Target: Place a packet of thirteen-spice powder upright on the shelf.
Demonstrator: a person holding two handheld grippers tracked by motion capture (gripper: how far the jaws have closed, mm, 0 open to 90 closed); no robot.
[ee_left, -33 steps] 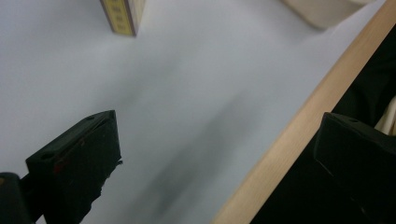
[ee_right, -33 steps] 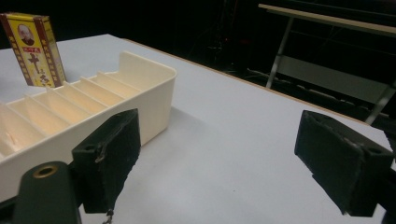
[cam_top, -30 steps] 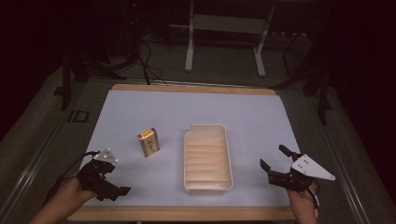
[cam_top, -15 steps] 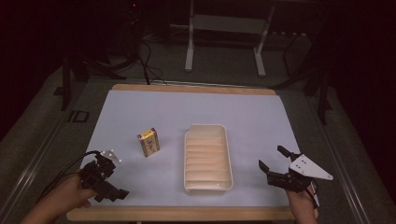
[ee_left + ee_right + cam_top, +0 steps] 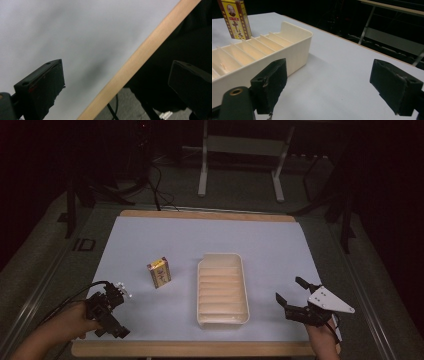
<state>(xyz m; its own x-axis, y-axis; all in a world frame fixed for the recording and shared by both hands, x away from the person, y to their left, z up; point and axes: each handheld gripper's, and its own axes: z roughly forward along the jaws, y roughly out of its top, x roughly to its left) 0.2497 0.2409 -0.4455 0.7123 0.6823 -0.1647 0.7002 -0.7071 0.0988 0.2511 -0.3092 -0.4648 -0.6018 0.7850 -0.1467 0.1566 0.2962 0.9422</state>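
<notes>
Box [image 5: 159, 272] left of tray [image 5: 243, 285] (seemingly apart)

We read large red Chinese characters, the top one "十", on the small upright yellow-and-red cardboard box [image 5: 235, 19], under a round portrait; its finer print stays illegible.

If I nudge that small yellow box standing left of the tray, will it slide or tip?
The small yellow printed carton stands upright on a narrow base, so a high nudge would probably tip it. It looks like light cardboard, likely sliding easily on the smooth white tabletop if pushed low.
</notes>
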